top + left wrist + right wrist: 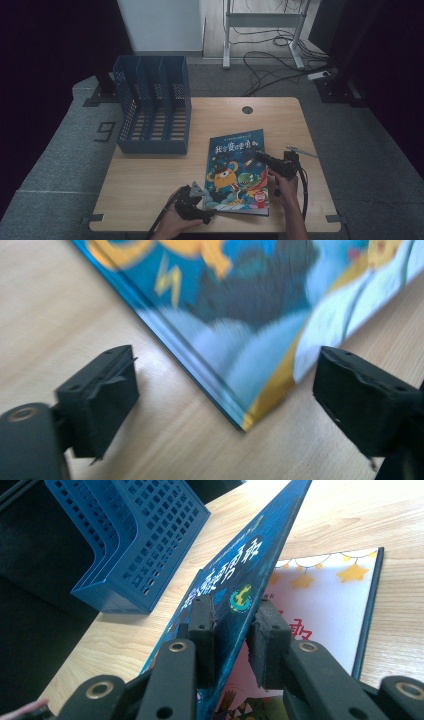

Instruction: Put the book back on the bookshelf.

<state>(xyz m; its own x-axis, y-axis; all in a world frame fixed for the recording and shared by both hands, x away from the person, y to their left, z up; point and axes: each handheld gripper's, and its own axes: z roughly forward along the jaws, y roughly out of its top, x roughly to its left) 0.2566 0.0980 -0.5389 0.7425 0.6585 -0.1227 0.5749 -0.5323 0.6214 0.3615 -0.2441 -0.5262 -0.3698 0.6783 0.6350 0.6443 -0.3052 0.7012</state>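
Note:
A picture book with a blue cartoon cover lies on the wooden table, right of centre. My right gripper is shut on the open edge of its front cover, which stands lifted off the white first page. In the right gripper view, my right gripper pinches the cover from both sides. My left gripper sits at the book's near-left corner. In the left gripper view, my left gripper is open, and the book's corner points into the gap, untouched.
A blue mesh file organizer with three slots stands at the table's far left. A round cable hole sits near the far edge. A thin pen-like object lies right of the book. Bare wood lies between organizer and book.

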